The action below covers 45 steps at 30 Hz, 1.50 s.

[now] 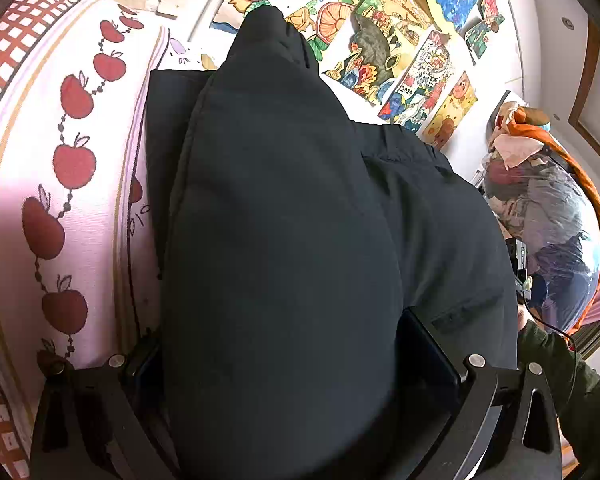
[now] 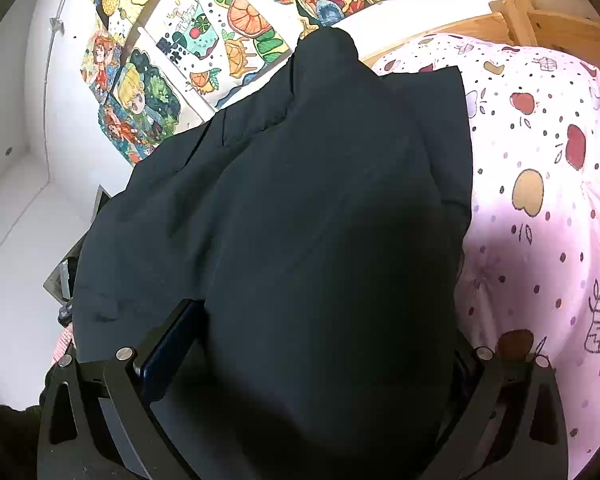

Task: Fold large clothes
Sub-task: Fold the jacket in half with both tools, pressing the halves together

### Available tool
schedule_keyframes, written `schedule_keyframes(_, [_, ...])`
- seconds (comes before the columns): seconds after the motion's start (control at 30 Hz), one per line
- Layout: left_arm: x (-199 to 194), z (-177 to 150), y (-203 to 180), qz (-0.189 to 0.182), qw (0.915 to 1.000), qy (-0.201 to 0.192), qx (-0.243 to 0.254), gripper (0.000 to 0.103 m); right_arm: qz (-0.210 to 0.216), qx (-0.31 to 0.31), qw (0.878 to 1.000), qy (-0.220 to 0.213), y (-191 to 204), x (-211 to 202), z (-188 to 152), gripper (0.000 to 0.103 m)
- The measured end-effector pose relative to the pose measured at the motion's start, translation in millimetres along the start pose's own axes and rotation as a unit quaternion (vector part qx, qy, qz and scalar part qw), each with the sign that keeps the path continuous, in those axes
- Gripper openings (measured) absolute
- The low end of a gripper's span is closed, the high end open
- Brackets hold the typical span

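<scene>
While spread wide, each hand-held gripper (image 1: 284, 360) (image 2: 324, 360) clamps thick dark jacket (image 1: 284, 208) (image 2: 300, 200) folds.

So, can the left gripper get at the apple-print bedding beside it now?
Probably not: the left gripper has a thick fold of the dark jacket between its fingers, so it is occupied, though the apple-print bedding lies uncovered alongside.

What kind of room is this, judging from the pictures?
Probably a bedroom, perhaps a child's: the dark garment lies on a bed with an apple-print sheet, a wooden bed frame shows behind it, and colourful drawings cover the wall.
</scene>
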<state>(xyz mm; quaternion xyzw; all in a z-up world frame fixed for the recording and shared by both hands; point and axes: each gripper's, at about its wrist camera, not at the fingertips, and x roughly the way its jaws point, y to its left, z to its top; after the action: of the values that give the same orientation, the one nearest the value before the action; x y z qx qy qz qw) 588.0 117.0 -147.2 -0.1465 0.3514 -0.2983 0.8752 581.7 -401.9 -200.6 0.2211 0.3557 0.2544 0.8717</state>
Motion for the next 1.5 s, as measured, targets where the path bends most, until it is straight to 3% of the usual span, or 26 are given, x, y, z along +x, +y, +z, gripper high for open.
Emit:
schedule_keyframes(0.43, [10,7,11,-0.021,0.9981,0.053,-0.023,0.103,-0.03,0.018,0.999,0.031,4,7,2,0.102])
schedule_keyframes(0.63, [14,16,7,0.004,0.9923,0.109,-0.059,0.102,-0.059,0.077,0.991,0.088,12,10,12,0.102])
schedule_keyframes(0.7, [14,18,5,0.011,0.9908,0.112,-0.075,0.098,-0.063,0.085,0.991,0.086,13,11,11,0.102])
schedule_keyframes(0.83, [9,16,-1,0.016,0.9869,0.112,-0.115,0.073,-0.067,0.094,0.991,0.074,19,11,4,0.101])
schedule_keyframes(0.93, [2,17,-8,0.036,0.9831,0.11,-0.142,0.059,-0.064,0.099,0.991,0.07,21,8,0,0.087])
schedule_keyframes(1.03, [-4,19,-19,0.052,0.9763,0.112,-0.178,0.049,-0.061,0.103,0.991,0.068,26,1,-2,0.063])
schedule_keyframes(1.1, [-7,22,-30,0.07,0.9734,0.116,-0.185,0.047,-0.06,0.102,0.991,0.071,32,-5,-4,0.046])
schedule_keyframes(1.2, [-14,23,-52,0.095,0.9706,0.123,-0.183,0.042,-0.064,0.093,0.991,0.074,43,-13,-5,0.033])
schedule_keyframes(1.5, [-52,24,-92,0.127,0.9694,0.115,-0.177,0.029,-0.079,0.051,0.994,0.051,91,-52,0,0.022])
